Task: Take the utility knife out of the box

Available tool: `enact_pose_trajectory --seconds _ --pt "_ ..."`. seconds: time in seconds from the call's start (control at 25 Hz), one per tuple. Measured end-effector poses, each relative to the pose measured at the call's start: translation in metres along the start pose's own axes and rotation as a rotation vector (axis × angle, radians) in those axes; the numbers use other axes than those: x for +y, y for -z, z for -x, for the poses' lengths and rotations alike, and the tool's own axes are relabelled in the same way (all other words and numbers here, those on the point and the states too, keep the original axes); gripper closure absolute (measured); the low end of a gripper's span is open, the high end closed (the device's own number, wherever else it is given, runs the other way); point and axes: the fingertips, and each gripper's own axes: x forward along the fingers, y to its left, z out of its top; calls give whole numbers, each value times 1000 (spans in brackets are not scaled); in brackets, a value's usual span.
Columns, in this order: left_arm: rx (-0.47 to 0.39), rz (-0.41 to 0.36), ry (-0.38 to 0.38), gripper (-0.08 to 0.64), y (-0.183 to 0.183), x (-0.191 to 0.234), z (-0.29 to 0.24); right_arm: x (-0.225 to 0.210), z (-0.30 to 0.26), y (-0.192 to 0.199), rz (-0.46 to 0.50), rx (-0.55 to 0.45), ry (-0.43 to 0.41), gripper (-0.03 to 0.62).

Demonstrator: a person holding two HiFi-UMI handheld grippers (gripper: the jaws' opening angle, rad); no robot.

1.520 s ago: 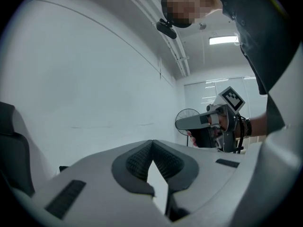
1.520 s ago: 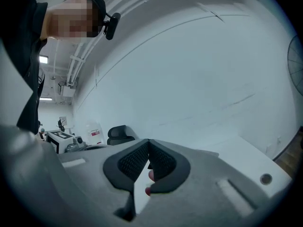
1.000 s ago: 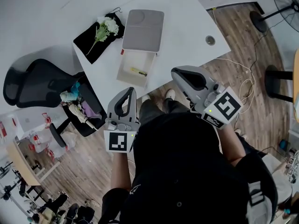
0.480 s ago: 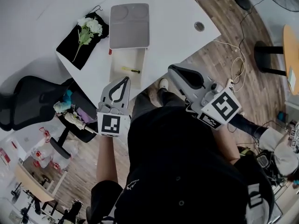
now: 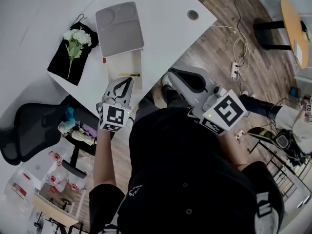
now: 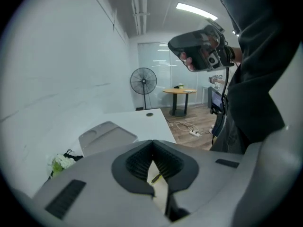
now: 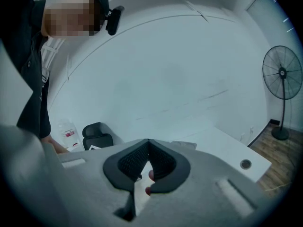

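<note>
Nearest the person, both grippers hang in the air and nothing is grasped, so the step in hand looks like the approach. The left gripper (image 5: 127, 80) has its fingers closed tip to tip on nothing and is aimed at the near end of the open box (image 5: 114, 72). The right gripper (image 5: 168, 75) is likewise closed and empty, held off to the right of the box. The yellow utility knife (image 5: 129, 75) lies flat across the box's floor, apart from either gripper. Beyond it the grey lid (image 5: 119, 28) lies swung back on the white worktop (image 5: 165, 13), with white flowers (image 5: 75, 37) on a black cloth (image 5: 61, 65) beside it. As I judge it, the next move calls for one gripper to open its fingers, drop into the box and close across the slim handle, which sits low. Only the head view gives this layout. The left gripper view catches the knife as a yellow sliver in the gap below its fingertips, with a standing fan (image 6: 143, 82) far off. The right gripper view shows no knife, only wall and the worktop's far end.
</note>
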Motion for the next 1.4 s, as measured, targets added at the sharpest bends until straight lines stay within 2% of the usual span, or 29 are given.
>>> enact_pose_trajectory --seconds 0.2,0.44,0.52,0.72,1.04,1.08,1.12,1.16,1.4 --pt "92 -113 103 555 26 -5 -24 -3 6 4 -18 -8 78 588" --pt "195 -277 189 554 51 -13 -44 -6 15 7 -40 -26 156 588" --pt "219 -308 225 554 57 -18 -49 -6 18 7 -43 -28 173 588" --pt "282 -351 285 554 77 -20 -63 -5 18 12 -53 -33 204 588" --pt "370 -366 379 552 100 -21 -79 -8 17 17 -70 -31 243 588" --pt "384 -365 393 538 102 -21 -81 -9 16 17 -73 -30 248 588" --pt "400 -364 409 465 105 -22 -82 -10 16 17 -76 -31 253 588" --pt "415 -368 426 439 108 -23 -84 -11 16 17 -78 -31 258 588" --pt "458 -401 454 447 119 -21 -93 -10 18 18 -88 -28 284 588"
